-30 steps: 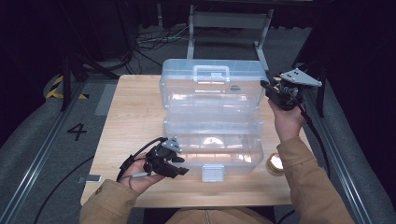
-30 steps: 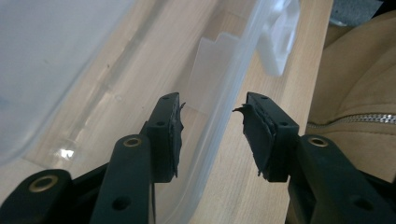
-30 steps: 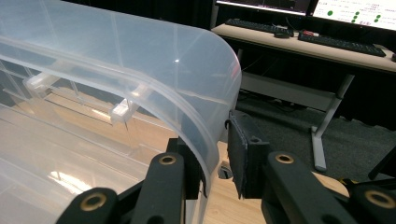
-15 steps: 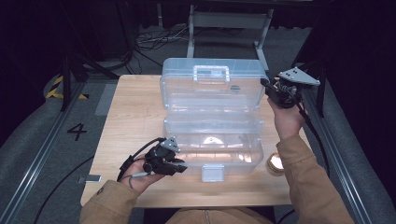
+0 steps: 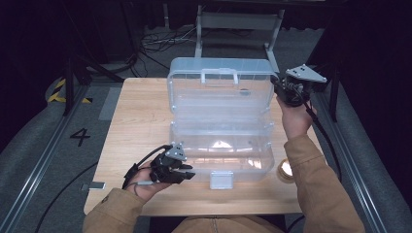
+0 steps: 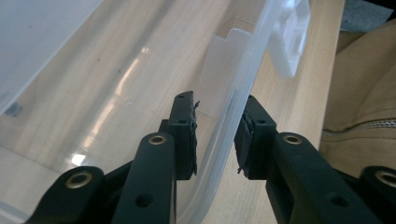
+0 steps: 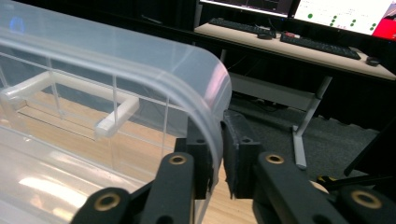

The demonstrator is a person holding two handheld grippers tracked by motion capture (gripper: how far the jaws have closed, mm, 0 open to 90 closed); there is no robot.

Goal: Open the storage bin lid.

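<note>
**Operator:** Since a second ago the lid (image 5: 219, 90) of the clear plastic box (image 5: 221, 150) stands a little more upright; both hands have hardly shifted. My left gripper (image 5: 187, 171) closed in and then eased slightly apart, and my right gripper (image 5: 278, 88) has kept closing.

**Observer:** What does each one hold?

**Operator:** The right gripper (image 7: 219, 154) has its jaws nearly together, pinched on the lid's rounded corner rim (image 7: 212, 107). In the left gripper view, the left gripper (image 6: 215, 135) stands about half open, straddling the front wall (image 6: 229, 126) of the box base; one pad may brush the plastic, but I can't call it a firm grip.

**Observer:** And where is the box?

**Operator:** Around the middle of the wooden table (image 5: 131, 116), with the white latch (image 5: 221, 179) facing the near edge and the open lid leaning toward the far edge. A small roll of tape (image 5: 285, 171) lies just beside the box's near right corner.

**Observer:** How would you do this step well?

**Operator:** I think I'm setting the lid fully open. I'd close the left jaws squarely on the front wall so that the base can't slide or tip, then swing the lid slowly about its hinge, keeping the right grip on the rim so that the thin plastic doesn't flex free.
</note>
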